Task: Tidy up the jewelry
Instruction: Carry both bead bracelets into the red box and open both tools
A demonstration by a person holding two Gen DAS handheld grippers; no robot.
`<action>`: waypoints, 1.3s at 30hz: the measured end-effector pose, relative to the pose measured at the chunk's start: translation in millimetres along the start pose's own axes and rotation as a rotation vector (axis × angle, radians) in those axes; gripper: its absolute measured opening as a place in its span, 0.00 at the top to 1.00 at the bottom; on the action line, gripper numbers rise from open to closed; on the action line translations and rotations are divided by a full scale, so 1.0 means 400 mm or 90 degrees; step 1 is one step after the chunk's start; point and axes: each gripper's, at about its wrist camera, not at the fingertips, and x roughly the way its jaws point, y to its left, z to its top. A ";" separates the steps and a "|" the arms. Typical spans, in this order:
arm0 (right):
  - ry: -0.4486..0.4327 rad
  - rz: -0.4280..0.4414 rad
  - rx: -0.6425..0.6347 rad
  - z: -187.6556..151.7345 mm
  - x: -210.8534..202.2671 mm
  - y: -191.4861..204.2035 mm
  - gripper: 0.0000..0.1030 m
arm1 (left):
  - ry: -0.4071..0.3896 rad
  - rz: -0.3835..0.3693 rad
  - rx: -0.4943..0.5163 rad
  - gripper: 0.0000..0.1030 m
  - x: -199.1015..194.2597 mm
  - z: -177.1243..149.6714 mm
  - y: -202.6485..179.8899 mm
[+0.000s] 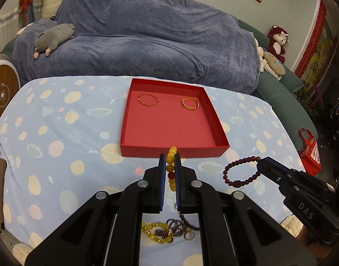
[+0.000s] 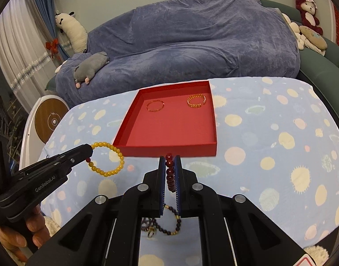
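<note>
A red tray [image 1: 169,150] [image 2: 169,150] lies on the spotted cloth. Inside it are a thin red bracelet [image 1: 148,100] [image 2: 155,106] and a gold bead bracelet [image 1: 190,103] [image 2: 196,101]. My left gripper [image 1: 170,161] [image 2: 89,153] is shut on a yellow bead bracelet [image 1: 171,155] [image 2: 116,153], held above the cloth before the tray's near wall. My right gripper [image 2: 170,161] [image 1: 259,166] is shut on a dark red bead bracelet [image 2: 170,170] [image 1: 240,171], held to the right of the left one. A pile of loose jewelry [image 1: 167,230] [image 2: 162,223] lies under the grippers.
A sofa under a blue cover [image 1: 147,40] stands behind the table with a grey plush toy [image 1: 52,37]. A round white device [image 1: 1,93] stands at the left. A red bag [image 1: 310,150] hangs at the right. The person's hand [image 2: 25,228] holds the left gripper.
</note>
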 end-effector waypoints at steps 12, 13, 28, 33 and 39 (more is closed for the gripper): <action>0.002 -0.003 0.003 0.209 0.210 -0.032 0.93 | 0.002 -0.031 -0.006 0.93 0.198 0.189 0.013; 0.006 -0.002 0.010 0.221 0.233 -0.039 0.93 | 0.005 -0.028 -0.010 0.93 0.220 0.197 0.020; 0.094 -0.004 -0.003 0.261 0.532 -0.042 0.93 | 0.076 -0.001 -0.003 0.93 0.499 0.229 0.091; 0.103 -0.046 -0.030 0.255 0.572 -0.061 0.93 | 0.093 0.019 -0.002 0.93 0.545 0.223 0.114; 0.111 -0.084 -0.038 0.253 0.589 -0.096 0.93 | 0.114 0.053 0.005 0.93 0.571 0.201 0.127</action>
